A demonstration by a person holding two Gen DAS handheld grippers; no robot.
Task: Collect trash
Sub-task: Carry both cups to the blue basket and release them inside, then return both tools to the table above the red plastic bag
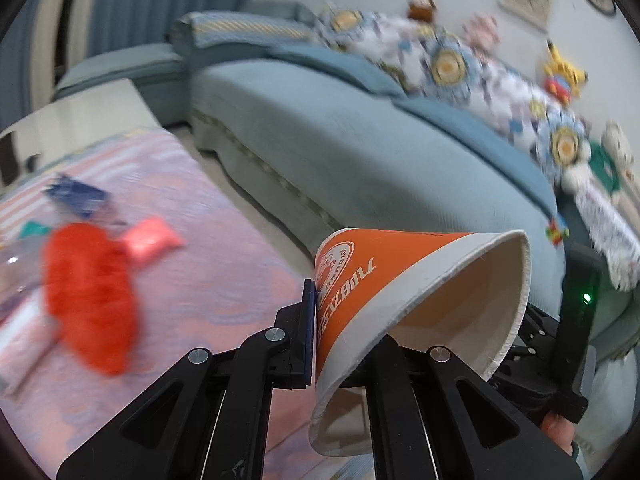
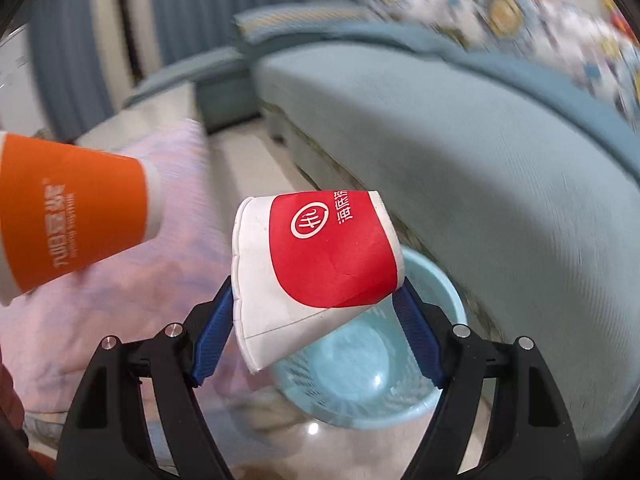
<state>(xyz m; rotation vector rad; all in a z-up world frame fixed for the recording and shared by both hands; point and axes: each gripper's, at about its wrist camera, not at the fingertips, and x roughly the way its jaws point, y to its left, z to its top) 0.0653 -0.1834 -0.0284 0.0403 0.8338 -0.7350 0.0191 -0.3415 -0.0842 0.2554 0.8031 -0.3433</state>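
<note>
My left gripper [image 1: 352,332] is shut on an orange paper cup [image 1: 400,280], pinching its squashed wall, mouth turned right. The same orange cup [image 2: 76,208] shows at the left of the right wrist view. My right gripper [image 2: 316,316] is shut on a crushed red and white paper cup [image 2: 316,264], held above a light blue plastic bin [image 2: 448,292] on the floor. On the pink cloth-covered table [image 1: 208,240] lie a red fuzzy thing [image 1: 92,296], a pink wrapper [image 1: 152,236] and a dark blue wrapper [image 1: 80,196], all blurred.
A teal sofa [image 1: 340,152] with patterned cushions [image 1: 444,64] and plush toys runs along the right. The bin stands on the floor between sofa and table. Blue curtains [image 1: 152,0] hang behind. The right gripper's body [image 1: 576,320] shows at the left view's right edge.
</note>
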